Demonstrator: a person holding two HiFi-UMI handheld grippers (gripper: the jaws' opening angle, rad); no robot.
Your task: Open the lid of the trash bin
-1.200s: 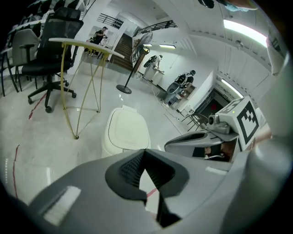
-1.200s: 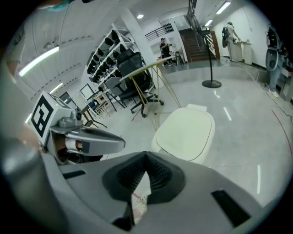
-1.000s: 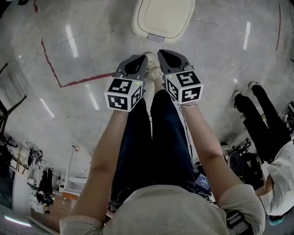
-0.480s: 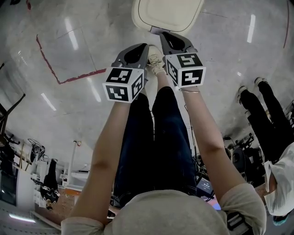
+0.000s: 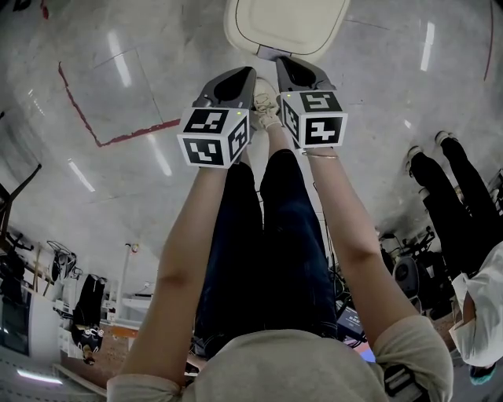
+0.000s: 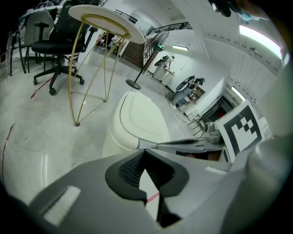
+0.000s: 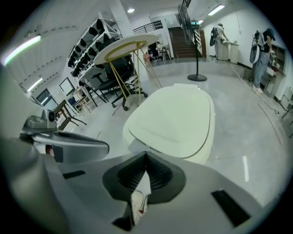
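Two hand-held grippers (image 5: 244, 73) (image 5: 284, 62) outstretched, jaws together, near lid (image 5: 287, 23).

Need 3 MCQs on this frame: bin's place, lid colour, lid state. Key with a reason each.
1. The bin stands:
A) just ahead of the left gripper and right gripper
B) behind them
C) far off to their left

2. Its lid is:
A) red
B) cream
C) black

3. The lid is:
A) shut
B) raised upright
C) off, lying on the floor

Key:
1 A, the head view shows the bin just past both gripper tips.
2 B, the lid looks cream in all three views.
3 A, the lid lies flat on the bin's top.
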